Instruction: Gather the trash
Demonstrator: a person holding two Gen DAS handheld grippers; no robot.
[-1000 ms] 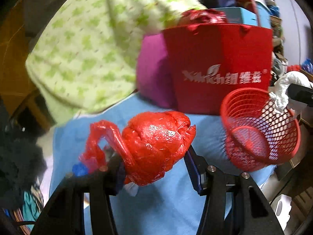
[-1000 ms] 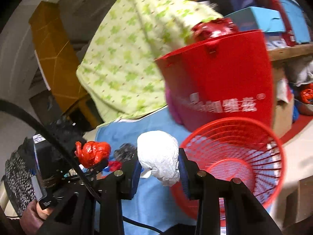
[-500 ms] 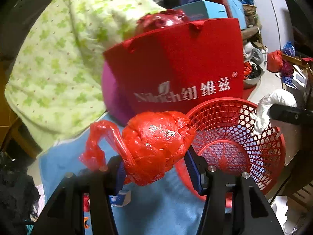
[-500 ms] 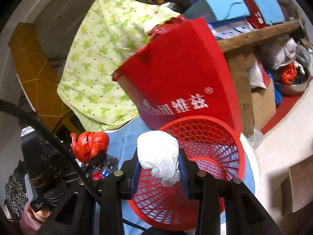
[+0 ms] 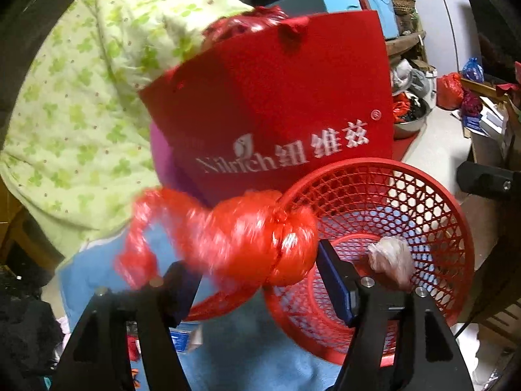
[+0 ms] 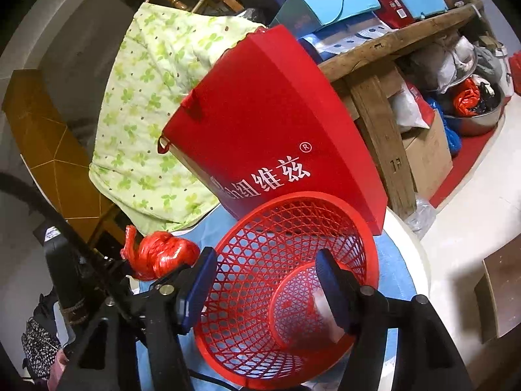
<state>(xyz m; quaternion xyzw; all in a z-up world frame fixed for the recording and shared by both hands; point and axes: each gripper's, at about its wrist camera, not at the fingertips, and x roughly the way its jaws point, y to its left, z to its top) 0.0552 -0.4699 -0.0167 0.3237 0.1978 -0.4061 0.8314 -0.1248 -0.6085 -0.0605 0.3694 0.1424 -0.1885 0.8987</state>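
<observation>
A red mesh basket (image 5: 433,202) (image 6: 260,221) stands on a blue cloth. My left gripper (image 5: 257,277) has its jaws spread wide, and a knotted red plastic bag (image 5: 247,244) (image 6: 162,254) sits blurred between them at the basket's left rim; I cannot tell if a finger still touches it. My right gripper (image 6: 263,280) is open over the basket. A white crumpled wad (image 5: 390,260) (image 6: 320,312) lies inside the basket near the bottom.
A red paper bag with white lettering (image 5: 276,110) (image 6: 270,137) stands right behind the basket. A green-patterned quilt (image 5: 81,104) hangs at the left. A wooden bench, a cardboard box (image 6: 426,156) and a metal bowl (image 6: 472,117) are at the right.
My right gripper opened and the white wad dropped into the basket. My left gripper moved up to the basket and spread its jaws; the red bag is in motion.
</observation>
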